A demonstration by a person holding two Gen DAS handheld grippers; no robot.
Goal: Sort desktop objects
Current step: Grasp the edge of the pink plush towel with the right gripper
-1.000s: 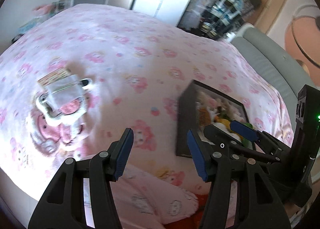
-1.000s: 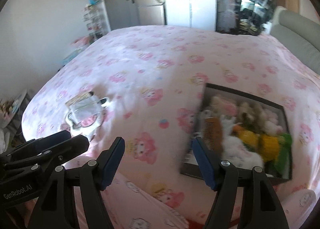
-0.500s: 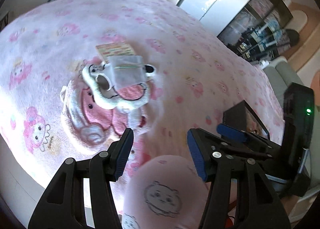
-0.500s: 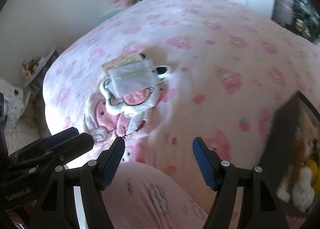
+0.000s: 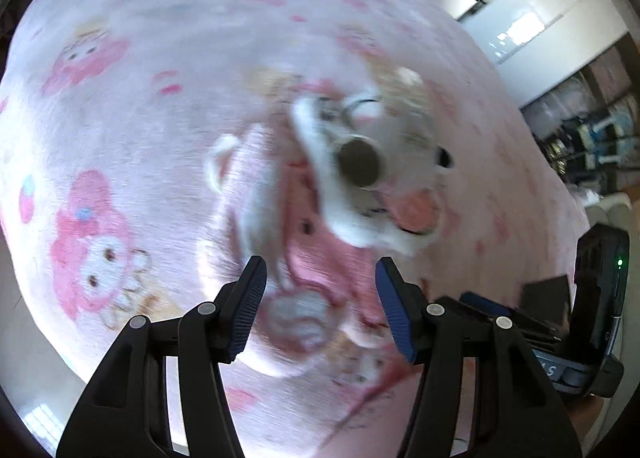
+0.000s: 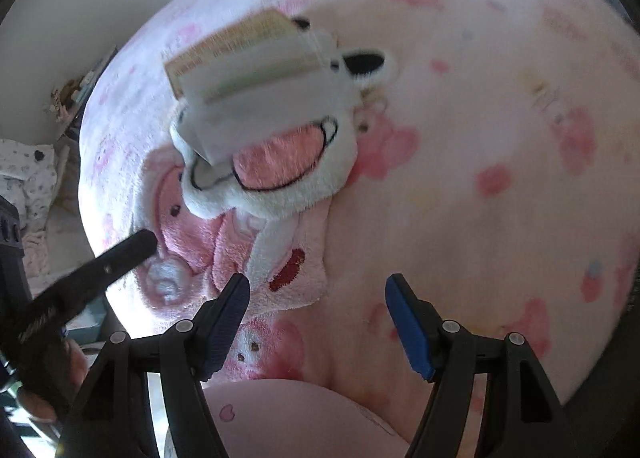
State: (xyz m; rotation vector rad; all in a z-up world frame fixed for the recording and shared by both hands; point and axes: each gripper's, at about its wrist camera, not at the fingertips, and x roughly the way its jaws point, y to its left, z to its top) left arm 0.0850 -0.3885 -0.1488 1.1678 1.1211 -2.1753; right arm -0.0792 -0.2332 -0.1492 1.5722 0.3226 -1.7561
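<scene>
A small pile lies on the pink blanket: a white plush piece [image 6: 272,182] with a pink patch, a pale translucent packet [image 6: 260,98] on top of it, a yellowish card [image 6: 224,42] behind, and a flat pink plush piece [image 6: 240,254] underneath. In the left wrist view the pile is blurred; the white plush [image 5: 360,194] shows a round dark spot. My left gripper [image 5: 320,290] is open just above the pink plush piece [image 5: 316,258], with nothing between its fingers. My right gripper [image 6: 318,298] hangs open over the pile's near right edge. The left gripper's finger [image 6: 120,254] reaches in from the left.
The bed's pink cartoon blanket [image 6: 480,138] fills both views, and its edge drops off at the left [image 6: 92,186]. A dark box corner [image 5: 548,290] shows behind the right gripper [image 5: 500,318]. White cupboards and shelves [image 5: 560,38] stand far off. A pink-clad limb [image 6: 300,418] lies below.
Both grippers have come down and swung left, away from the black toy box toward the plush pile, which now looms large. Neither gripper's jaws have changed.
</scene>
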